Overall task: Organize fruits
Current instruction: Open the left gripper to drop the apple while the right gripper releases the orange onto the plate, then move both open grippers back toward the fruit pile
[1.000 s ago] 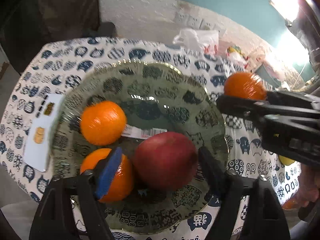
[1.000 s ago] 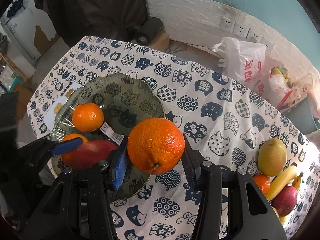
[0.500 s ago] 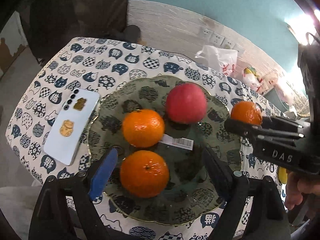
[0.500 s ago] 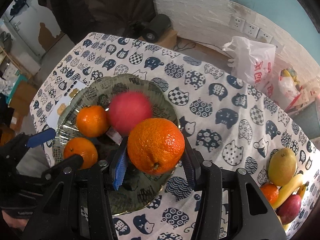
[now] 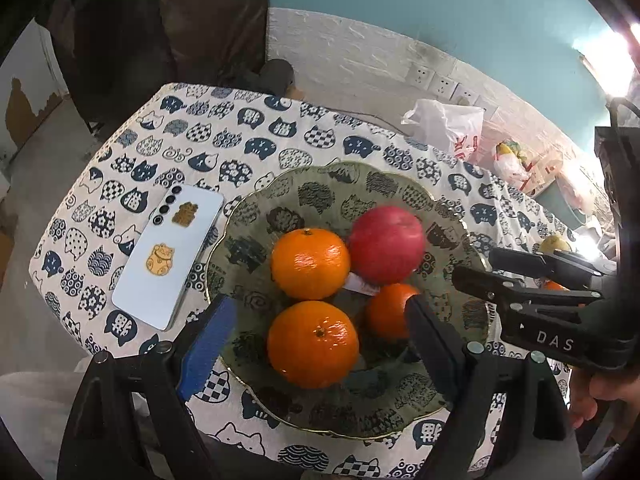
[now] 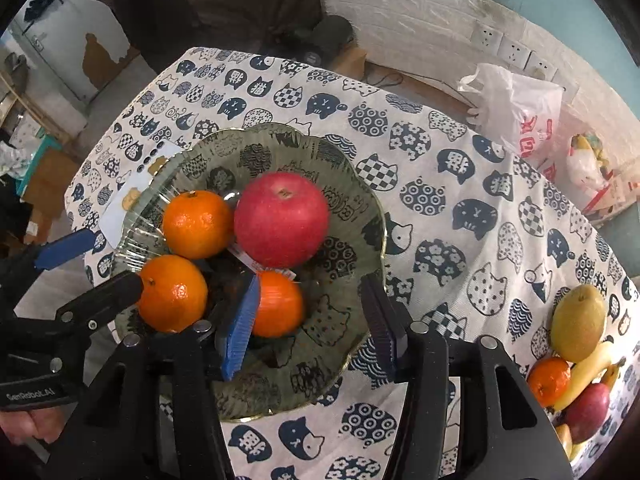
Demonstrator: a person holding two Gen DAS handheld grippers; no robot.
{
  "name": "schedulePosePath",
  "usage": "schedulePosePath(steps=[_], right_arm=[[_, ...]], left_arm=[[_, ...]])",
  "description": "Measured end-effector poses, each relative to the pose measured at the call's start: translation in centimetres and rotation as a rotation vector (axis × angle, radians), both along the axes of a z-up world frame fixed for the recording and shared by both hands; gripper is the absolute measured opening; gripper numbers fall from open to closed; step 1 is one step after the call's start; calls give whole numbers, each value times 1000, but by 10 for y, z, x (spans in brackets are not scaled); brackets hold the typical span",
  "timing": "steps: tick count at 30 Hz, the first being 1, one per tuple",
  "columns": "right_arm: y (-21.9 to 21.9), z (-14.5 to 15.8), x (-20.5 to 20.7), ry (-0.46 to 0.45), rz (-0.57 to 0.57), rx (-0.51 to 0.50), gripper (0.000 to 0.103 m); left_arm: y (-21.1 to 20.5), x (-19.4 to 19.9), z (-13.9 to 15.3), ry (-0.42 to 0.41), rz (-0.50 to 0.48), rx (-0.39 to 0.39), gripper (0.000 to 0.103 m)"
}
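A green glass bowl (image 5: 464, 384) (image 6: 352, 216) on the cat-print tablecloth holds a red apple (image 5: 386, 244) (image 6: 280, 218) and three oranges: one at the far left (image 5: 310, 262) (image 6: 196, 224), one at the near left (image 5: 312, 348) (image 6: 172, 294), and one just dropped at the near right (image 5: 386, 310) (image 6: 280, 304). My left gripper (image 5: 316, 344) is open and empty above the bowl's near side. My right gripper (image 6: 310, 320) is open and empty above the bowl, the dropped orange just beyond its left finger.
A white phone (image 5: 168, 264) lies left of the bowl. A pear (image 6: 578, 322), banana (image 6: 584, 376), orange (image 6: 548, 380) and apple (image 6: 588, 412) lie at the table's right end. A white plastic bag (image 6: 520, 108) sits behind the table by the wall.
My right gripper has opened and let its orange fall into the bowl. My left gripper has pulled back from the apple, which rolled to the bowl's far side.
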State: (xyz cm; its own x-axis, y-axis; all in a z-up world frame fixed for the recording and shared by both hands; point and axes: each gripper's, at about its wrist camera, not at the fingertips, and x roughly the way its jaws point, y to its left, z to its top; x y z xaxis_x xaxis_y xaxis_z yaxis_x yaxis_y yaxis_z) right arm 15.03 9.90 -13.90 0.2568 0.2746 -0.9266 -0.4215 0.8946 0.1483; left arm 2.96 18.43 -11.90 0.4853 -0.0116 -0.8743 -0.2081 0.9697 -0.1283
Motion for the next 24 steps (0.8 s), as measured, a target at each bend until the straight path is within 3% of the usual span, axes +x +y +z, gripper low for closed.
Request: schedulePosePath(steps=[8,15,24], right_arm=[[-31,36,-15,-92,-93,-36,74],[-70,60,-30,-129,-177,-60,76],[-131,70,-54,-143,-278,-103,76]], left_arm=[[-22,-3,21,-39,-37,2,88],[-56,-4,42,-63,-102,3,88],[-112,-2,58,-71,-219,8,88]])
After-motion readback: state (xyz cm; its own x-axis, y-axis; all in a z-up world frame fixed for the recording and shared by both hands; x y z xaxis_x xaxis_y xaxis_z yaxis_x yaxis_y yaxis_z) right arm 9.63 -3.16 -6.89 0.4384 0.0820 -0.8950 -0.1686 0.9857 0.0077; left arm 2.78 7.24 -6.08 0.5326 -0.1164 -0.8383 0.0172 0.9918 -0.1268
